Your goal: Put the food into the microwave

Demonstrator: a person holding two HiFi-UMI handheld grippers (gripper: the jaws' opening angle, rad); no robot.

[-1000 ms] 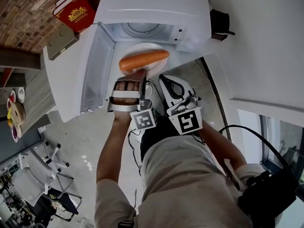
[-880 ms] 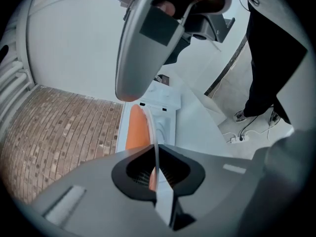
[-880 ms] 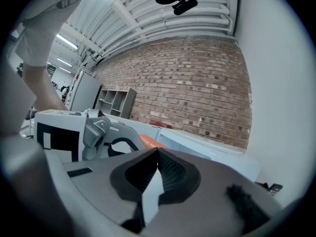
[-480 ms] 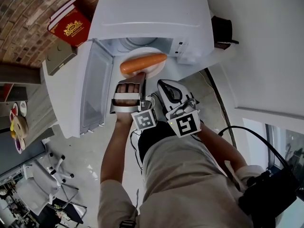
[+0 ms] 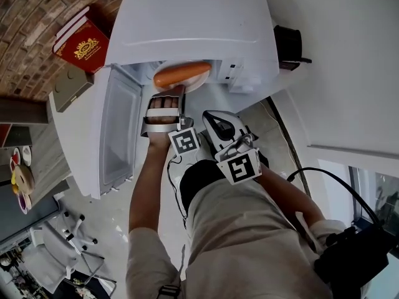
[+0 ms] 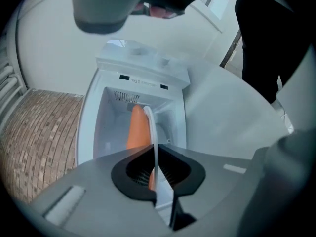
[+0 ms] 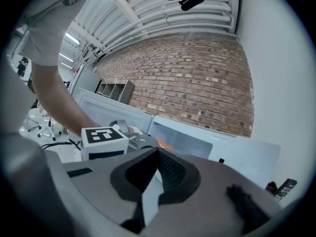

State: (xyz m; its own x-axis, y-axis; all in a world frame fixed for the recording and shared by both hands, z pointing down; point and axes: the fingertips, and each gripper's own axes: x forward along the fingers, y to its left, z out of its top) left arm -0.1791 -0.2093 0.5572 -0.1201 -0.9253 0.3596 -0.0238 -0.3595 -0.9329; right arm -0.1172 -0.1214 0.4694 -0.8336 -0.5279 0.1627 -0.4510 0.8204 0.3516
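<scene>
Since a second ago the plate [image 5: 197, 86] carrying the orange sausage [image 5: 181, 74] has gone from in front of the open door [image 5: 118, 129] into the mouth of the microwave [image 5: 193, 17], and now sits partly inside. The left gripper [image 5: 182, 97] has its jaws pinching only the plate's thin rim, so a tilt or a knock against the cavity frame could roll the sausage off. The right gripper [image 5: 212, 118] hangs just beside it, jaws pressed together on nothing.

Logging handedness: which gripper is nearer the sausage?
Left. The left gripper clamps the plate beside the sausage; the right gripper hangs back outside the microwave, empty.
</scene>
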